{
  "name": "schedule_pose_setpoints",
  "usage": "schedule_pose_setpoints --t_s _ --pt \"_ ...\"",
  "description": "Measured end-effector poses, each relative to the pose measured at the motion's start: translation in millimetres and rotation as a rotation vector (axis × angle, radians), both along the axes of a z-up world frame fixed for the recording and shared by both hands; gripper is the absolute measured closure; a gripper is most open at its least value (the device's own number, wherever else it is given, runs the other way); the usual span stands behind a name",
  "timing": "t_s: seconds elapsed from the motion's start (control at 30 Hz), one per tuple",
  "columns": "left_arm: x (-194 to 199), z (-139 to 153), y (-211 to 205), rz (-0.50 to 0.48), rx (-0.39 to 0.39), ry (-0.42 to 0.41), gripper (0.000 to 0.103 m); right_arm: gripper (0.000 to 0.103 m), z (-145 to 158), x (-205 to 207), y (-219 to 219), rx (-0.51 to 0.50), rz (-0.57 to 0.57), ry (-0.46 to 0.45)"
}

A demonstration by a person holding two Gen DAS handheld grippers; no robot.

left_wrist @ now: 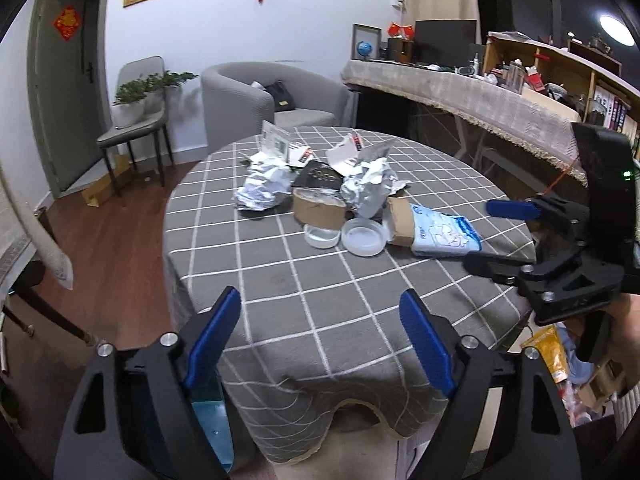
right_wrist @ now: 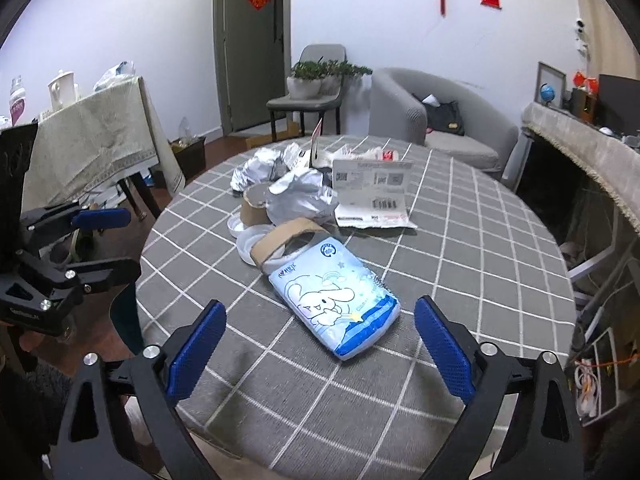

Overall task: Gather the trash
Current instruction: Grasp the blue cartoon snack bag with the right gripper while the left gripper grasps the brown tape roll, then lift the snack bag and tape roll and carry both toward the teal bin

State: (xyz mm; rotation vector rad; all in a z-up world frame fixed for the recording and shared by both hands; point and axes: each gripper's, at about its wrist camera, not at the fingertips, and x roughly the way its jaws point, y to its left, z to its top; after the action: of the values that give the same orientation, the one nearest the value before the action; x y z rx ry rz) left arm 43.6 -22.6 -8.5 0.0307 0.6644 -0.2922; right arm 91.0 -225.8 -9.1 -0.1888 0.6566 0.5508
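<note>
Over the checked table, both grippers — left, right — gape empty.

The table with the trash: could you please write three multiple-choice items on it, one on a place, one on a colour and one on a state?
1. Where is the blue tissue pack?
A. On the armchair
B. On the table, ahead of the right gripper
C. On the floor
2. What colour is the tablecloth?
A. Grey with white lines
B. Red
C. Plain green
3. What does the left gripper hold?
A. A plastic lid
B. Crumpled foil
C. Nothing

Answers: B, the pack lies on the checked cloth; A, the grid shows; C, its jaws stand open and empty.
</note>
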Motion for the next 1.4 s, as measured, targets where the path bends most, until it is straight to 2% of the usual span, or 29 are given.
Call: schedule_pose_setpoints --t_s 0.13,0.3,0.43,0.67,0.93,1.17,1.37,1.4 --pt "9 -2 -7 -0.050 -0.031 0.019 0.027 0.018 -4 13 3 -0.023 0.028 0.023" --pt "19 -5 -18 -0.107 -0.043 0.045 0.033 0.018 -6 27 -3 -0.020 0.048 0.053" --pt "26 -6 -24 -0.131 -0.074 0.066 0.041 0.024 -10 35 0 -0.020 0.088 0.088" --pt "34 -7 -35 -0.163 -0.095 0.081 0.049 0.031 -17 42 2 -0.055 0.113 0.102" --pt "43 -7 -53 -0.176 -0.101 0.083 0.049 0.037 -16 46 -3 -0.052 0.130 0.091" --pt "55 -10 -59 -0.138 -0.086 0.076 0.058 0.048 -11 51 -22 -0.009 0.098 0.077" --pt "63 -17 -69 -0.142 -0.063 0.102 0.065 0.049 6 55 -43 0.080 0.032 0.041" --pt "64 -17 -70 -0.142 -0.062 0.099 0.070 0.049 8 55 -44 0.089 0.023 0.036"
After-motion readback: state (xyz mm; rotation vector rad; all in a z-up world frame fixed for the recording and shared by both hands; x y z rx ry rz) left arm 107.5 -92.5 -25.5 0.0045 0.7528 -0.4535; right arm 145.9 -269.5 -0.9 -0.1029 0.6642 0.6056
